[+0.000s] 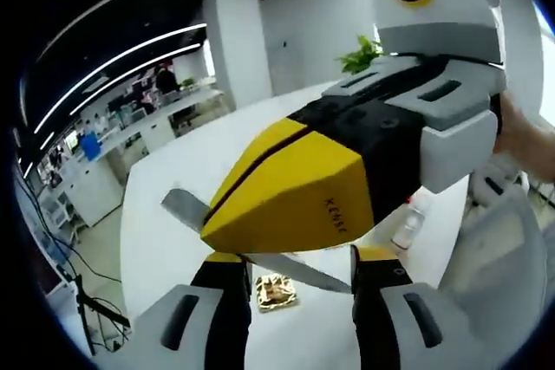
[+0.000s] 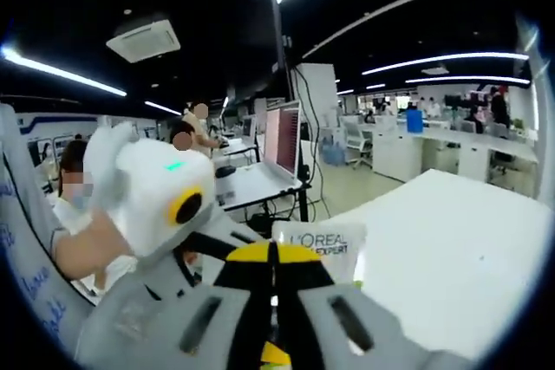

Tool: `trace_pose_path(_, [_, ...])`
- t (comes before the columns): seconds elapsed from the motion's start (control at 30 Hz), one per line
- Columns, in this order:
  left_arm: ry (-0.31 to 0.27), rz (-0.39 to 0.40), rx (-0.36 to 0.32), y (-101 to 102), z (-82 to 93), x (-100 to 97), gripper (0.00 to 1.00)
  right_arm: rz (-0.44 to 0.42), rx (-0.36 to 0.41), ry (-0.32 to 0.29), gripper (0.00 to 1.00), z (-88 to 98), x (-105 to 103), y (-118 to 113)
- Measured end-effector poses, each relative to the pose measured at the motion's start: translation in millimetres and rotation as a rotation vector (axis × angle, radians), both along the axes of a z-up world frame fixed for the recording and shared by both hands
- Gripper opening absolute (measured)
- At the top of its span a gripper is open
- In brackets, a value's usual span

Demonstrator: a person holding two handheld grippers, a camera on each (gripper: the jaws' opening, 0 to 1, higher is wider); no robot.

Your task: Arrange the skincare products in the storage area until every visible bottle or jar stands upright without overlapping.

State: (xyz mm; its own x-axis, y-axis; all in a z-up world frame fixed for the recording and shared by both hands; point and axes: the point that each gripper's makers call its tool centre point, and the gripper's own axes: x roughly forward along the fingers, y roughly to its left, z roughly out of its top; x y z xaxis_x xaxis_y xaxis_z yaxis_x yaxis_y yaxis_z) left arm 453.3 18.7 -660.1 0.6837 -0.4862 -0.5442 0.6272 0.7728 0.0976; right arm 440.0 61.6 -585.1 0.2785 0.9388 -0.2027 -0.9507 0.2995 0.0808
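My right gripper (image 2: pixel 273 253) is shut on a flat white and silver L'Oreal packet (image 2: pixel 334 244), held up above the white table (image 2: pixel 451 231). In the left gripper view the right gripper (image 1: pixel 212 231) reaches in from the right, its yellow jaws pinching the same packet (image 1: pixel 186 210), seen edge-on as a thin grey strip. My left gripper (image 1: pixel 299 259) sits just below that strip, open, its jaws wide apart on either side of it. I cannot tell whether they touch the packet. A small clear bottle (image 1: pixel 408 227) stands on the table beyond.
A small gold-patterned item (image 1: pixel 276 292) lies on the white table (image 1: pixel 173 249) between my left jaws. A green plant (image 1: pixel 360 54) stands at the far edge. A desk with a monitor (image 2: pixel 282 140) and seated people are off the table's left side.
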Motion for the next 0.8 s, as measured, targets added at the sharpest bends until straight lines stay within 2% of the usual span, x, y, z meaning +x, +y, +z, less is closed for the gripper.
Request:
trace_pose_path(0.13, [0.008, 0.009, 0.066, 5.9, -6.8, -0.1, 0.38, -0.018, 0.008, 0.01, 0.01, -0.7, 1.1, -7.8])
trace_pose_path(0.4, [-0.005, -0.004, 0.086, 1.2, -7.5, -3.6, 0.16, -0.067, 0.052, 0.059, 0.01, -2.3, 6.7, -24.3])
trace_pose_path(0.8, [-0.052, -0.005, 0.133, 6.4, -5.5, -2.2, 0.07, -0.096, 0.071, 0.092, 0.01, -5.6, 7.9, -36.3])
